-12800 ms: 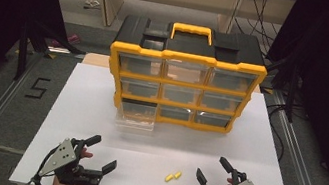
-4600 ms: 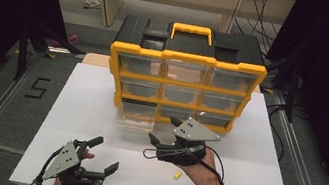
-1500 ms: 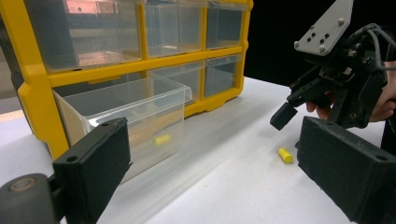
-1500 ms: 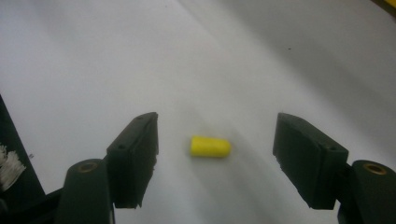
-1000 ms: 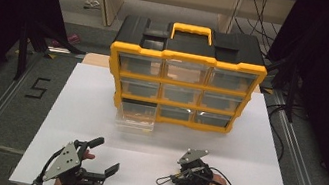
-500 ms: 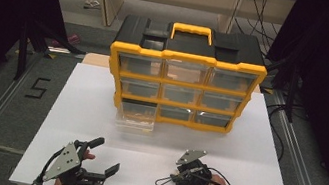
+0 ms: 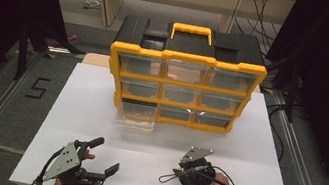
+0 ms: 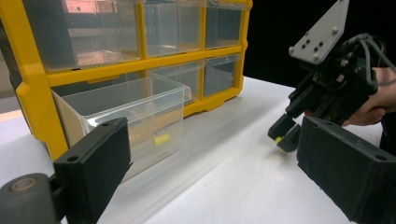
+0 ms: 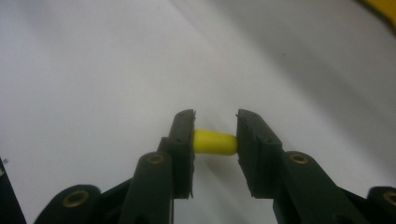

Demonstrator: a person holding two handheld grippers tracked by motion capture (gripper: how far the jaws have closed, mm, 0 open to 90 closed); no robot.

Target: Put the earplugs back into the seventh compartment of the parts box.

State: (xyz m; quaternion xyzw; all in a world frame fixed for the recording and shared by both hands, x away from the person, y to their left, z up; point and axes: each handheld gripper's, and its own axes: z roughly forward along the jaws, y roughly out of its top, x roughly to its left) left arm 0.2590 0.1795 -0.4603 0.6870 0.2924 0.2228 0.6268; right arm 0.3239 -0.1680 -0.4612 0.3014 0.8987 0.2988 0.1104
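Note:
My right gripper [image 9: 215,140] is shut on a small yellow cylinder [image 9: 214,143]; its jaws have just been closing on it, low over the white table [image 7: 84,104]. In the high view the right gripper [image 7: 180,172] is at front centre-right, tips pointing down. The left gripper view shows the right gripper [image 8: 283,138] with the yellow piece [image 8: 278,139] at its tips. My left gripper [image 7: 106,154] lies open at front left with nothing between its fingers. A clear drawer [image 7: 136,117] is pulled out of the yellow organizer [image 7: 185,76] and holds another yellow piece [image 8: 161,139].
The organizer stands at the back middle of the table, with a yellow handle [image 7: 193,28] on top and several clear drawers. The pulled-out drawer [image 8: 130,112] juts forward at its lower left. Dark floor and metal rails flank the table.
Two yellow pieces lay on the table at first. The right gripper went to the drawer, then came back to the front. Over the last second it barely shifted; the left stayed put.

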